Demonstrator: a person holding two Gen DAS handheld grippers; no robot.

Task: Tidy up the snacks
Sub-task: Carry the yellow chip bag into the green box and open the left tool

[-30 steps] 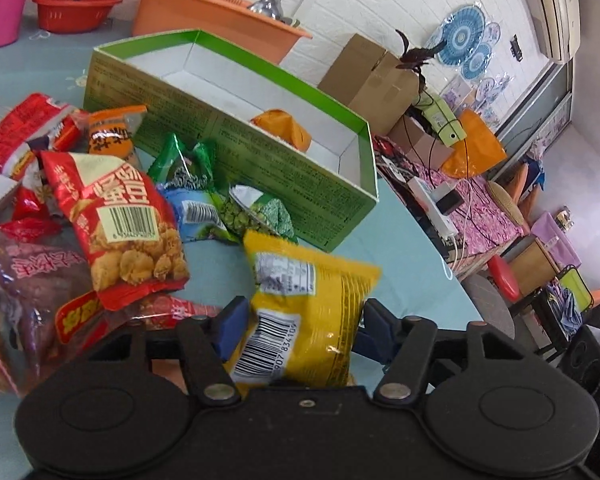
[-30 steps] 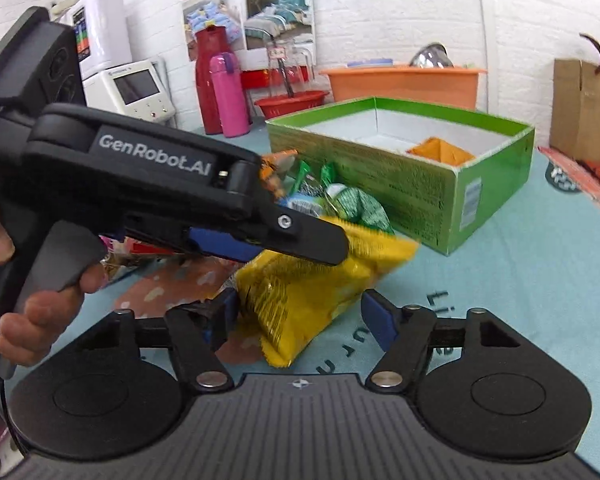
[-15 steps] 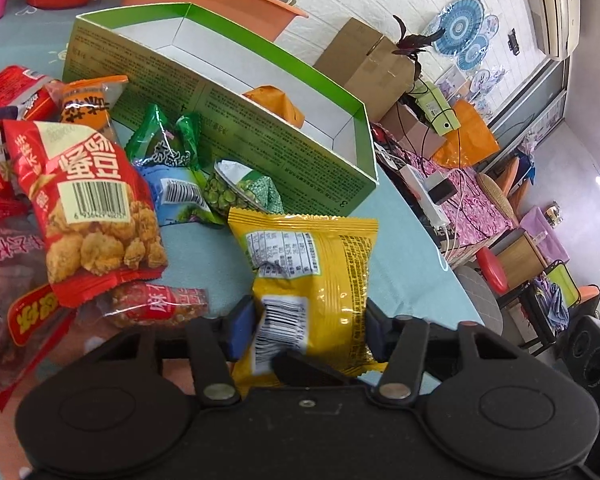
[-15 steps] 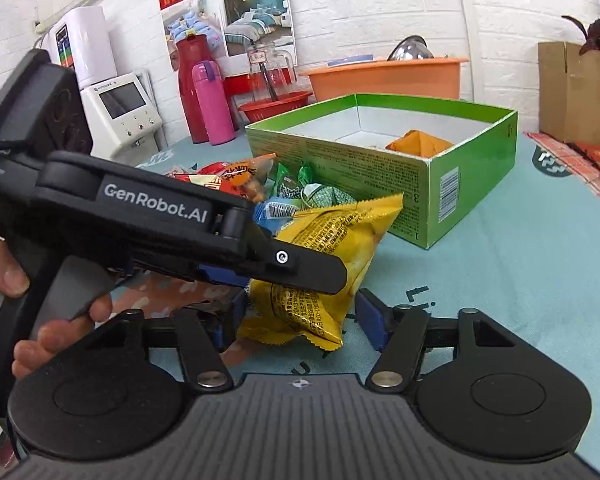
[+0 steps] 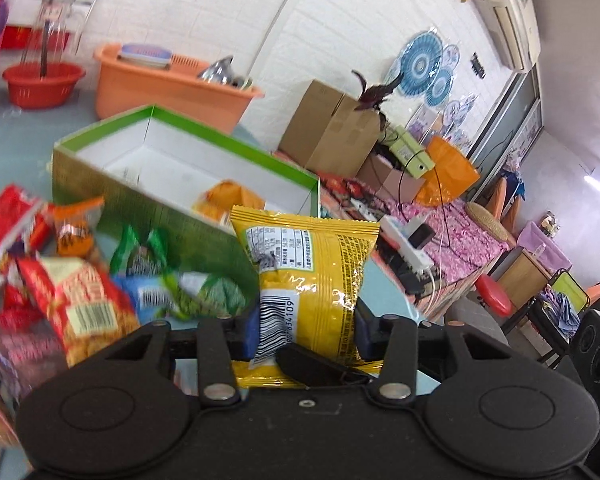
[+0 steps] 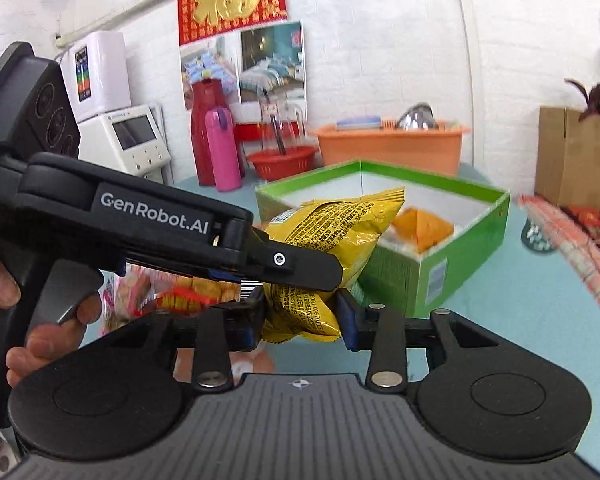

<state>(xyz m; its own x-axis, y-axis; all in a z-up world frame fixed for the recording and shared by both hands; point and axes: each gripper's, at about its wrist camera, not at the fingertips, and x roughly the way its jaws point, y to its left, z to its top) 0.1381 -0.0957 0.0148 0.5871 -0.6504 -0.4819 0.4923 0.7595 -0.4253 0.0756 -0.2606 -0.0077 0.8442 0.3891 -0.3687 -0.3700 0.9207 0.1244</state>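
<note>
- two grippers now have the yellow bag (image 5: 313,280) between them: the left gripper (image 5: 304,334) has its blue pads (image 5: 247,334) against the bag's lower sides, and the right gripper (image 6: 300,318) pinches the bottom corner of the same bag from below.
- both sets of jaws have just been closing, the right from wide open a second ago, and the bag sits between each pair; both look narrowed onto the crinkled foil, about a third open.
- since a second ago the bag has come up off the blue table (image 6: 511,316); it lay flat near the snack pile then, and it hangs upright in the air now, with its top edge level with the box rim in the left wrist view.
- that suggests the pick is done and the carry to the green box (image 5: 148,216) is the step in hand; a two-handed hold looks more than one light bag needs, so one gripper probably lets go before the drop.
- one orange packet (image 6: 421,226) already lies in the near corner of the box, the rest of the white floor looks free.
- several snacks wait on the table left of the box: a red bag (image 5: 82,304), green and blue packets (image 5: 168,280), an orange one (image 5: 76,228); they are blurred.
- the near wall of the box stands between the bag and the inside, so the bag has to clear that rim; the crossed grippers may also crowd each other.
- behind the box sit an orange tub (image 5: 168,84), a red basket (image 5: 42,84) and a cardboard carton (image 5: 331,128), well clear of the path.
</note>
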